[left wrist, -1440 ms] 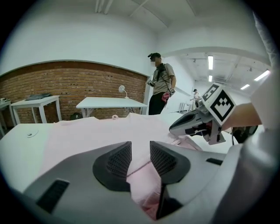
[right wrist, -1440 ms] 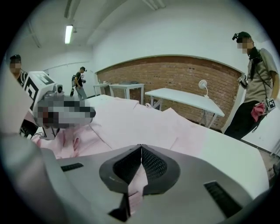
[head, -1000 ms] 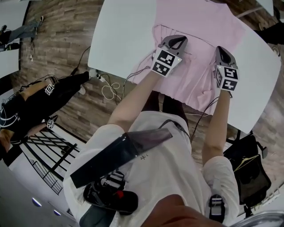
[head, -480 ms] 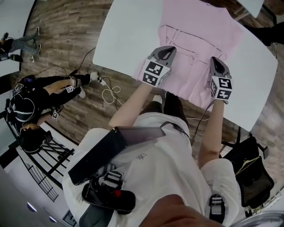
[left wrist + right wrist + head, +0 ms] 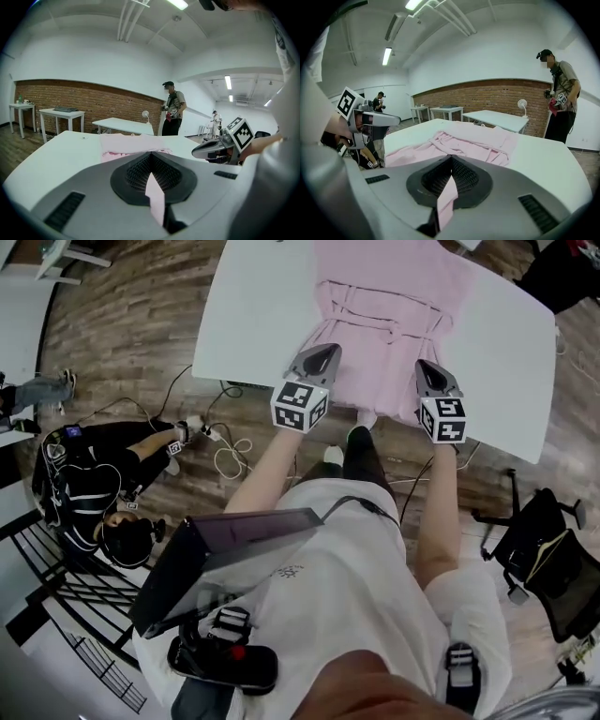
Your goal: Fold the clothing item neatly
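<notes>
Cloth first: pink garment (image 5: 389,306), thin and limp by the look of it. Likely light, prone to sag and crease wherever unsupported, and in no danger from a firm pinch. Lies spread over the white desk (image 5: 253,315), with a bunched band of folds across the middle and the near hem (image 5: 375,409) drawn to the desk's front edge. Best taken at that hem, at two points well apart, to keep the edge straight while lifting. Held just so: left gripper (image 5: 322,354) with fingers clenched on a pinch of pink cloth, right gripper (image 5: 427,369) clamped likewise on its own pinch. Probably wise to smooth the middle folds before any crease is pressed in. Nothing else seen on the desk, so no obstacle to carrying the hem forward. Down on the floor: cables (image 5: 230,437) by the desk's left corner, a seated person (image 5: 89,493) in black further left, a black chair (image 5: 544,559) at the right. Beyond the far side, a standing person (image 5: 560,93) and more white tables (image 5: 497,117) before a brick wall, all well clear of the cloth.
</notes>
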`<state>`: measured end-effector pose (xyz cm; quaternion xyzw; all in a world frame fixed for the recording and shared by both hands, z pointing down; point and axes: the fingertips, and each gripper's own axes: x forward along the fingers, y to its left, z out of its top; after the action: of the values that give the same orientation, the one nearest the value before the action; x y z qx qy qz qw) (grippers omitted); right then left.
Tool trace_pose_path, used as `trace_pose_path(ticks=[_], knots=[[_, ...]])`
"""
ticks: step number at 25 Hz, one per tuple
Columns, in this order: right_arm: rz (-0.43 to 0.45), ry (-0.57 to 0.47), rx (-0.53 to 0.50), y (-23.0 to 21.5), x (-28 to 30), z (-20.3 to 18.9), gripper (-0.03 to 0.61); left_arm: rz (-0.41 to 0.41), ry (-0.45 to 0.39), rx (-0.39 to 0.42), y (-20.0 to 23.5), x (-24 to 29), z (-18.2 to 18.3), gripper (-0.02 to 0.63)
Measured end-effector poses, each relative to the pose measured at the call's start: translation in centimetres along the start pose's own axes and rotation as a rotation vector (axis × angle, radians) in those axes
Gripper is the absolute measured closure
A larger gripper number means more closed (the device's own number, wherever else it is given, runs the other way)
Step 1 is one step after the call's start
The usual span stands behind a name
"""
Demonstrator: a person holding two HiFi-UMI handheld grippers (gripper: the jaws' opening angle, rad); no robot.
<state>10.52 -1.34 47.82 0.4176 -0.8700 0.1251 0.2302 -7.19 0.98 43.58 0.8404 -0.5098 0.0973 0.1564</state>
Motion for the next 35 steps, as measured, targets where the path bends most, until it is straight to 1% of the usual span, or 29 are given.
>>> trace_pose_path(ticks=[5, 9, 16, 19, 22, 26, 28, 31, 35], knots=[[-0.024, -0.015, -0.011, 2.4, -3.6, -1.1, 0.575, -0.007, -0.002, 0.006, -1.3, -3.8, -1.4, 0.612], [-0.039, -0.022, -0.021, 3.9, -5.6, -1.6, 0.575, -0.003, -0.017, 0.017, -1.7, -6.2, -1.5, 0.612], [-0.07, -0.01, -0.008, 5.4, -8.0, -3.4, 0.575, 0.005, -0.005, 0.009, -1.5, -8.2, -3.3, 0.612], [-0.076, -0.015, 0.014, 5.5, -9.1, -4.2, 0.575, 0.029, 0.015, -0.011, -1.2, -9.1, -4.6, 0.612], [-0.067, -0.021, 0.031, 4.7, -10.1, -4.5, 0.575, 0.057, 0.026, -0.029, -1.3, -9.6, -5.0, 0.612], [-0.048, -0.027, 0.037, 3.2, -10.5, -4.8, 0.575, 0.085, 0.044, -0.006, -1.5, -9.3, -5.0, 0.612], [-0.034, -0.027, 0.041, 2.5, -10.8, -5.3, 0.575, 0.113, 0.037, -0.023, -1.7, -9.5, -4.9, 0.612], [-0.009, 0.002, 0.046, 1.9, -12.4, -7.2, 0.575, 0.158, 0.025, -0.07, -3.1, -10.7, -5.3, 0.612], [0.001, -0.02, 0.038, 0.7, -13.4, -7.4, 0.575, 0.188, 0.007, -0.064, -4.2, -11.1, -4.8, 0.612]])
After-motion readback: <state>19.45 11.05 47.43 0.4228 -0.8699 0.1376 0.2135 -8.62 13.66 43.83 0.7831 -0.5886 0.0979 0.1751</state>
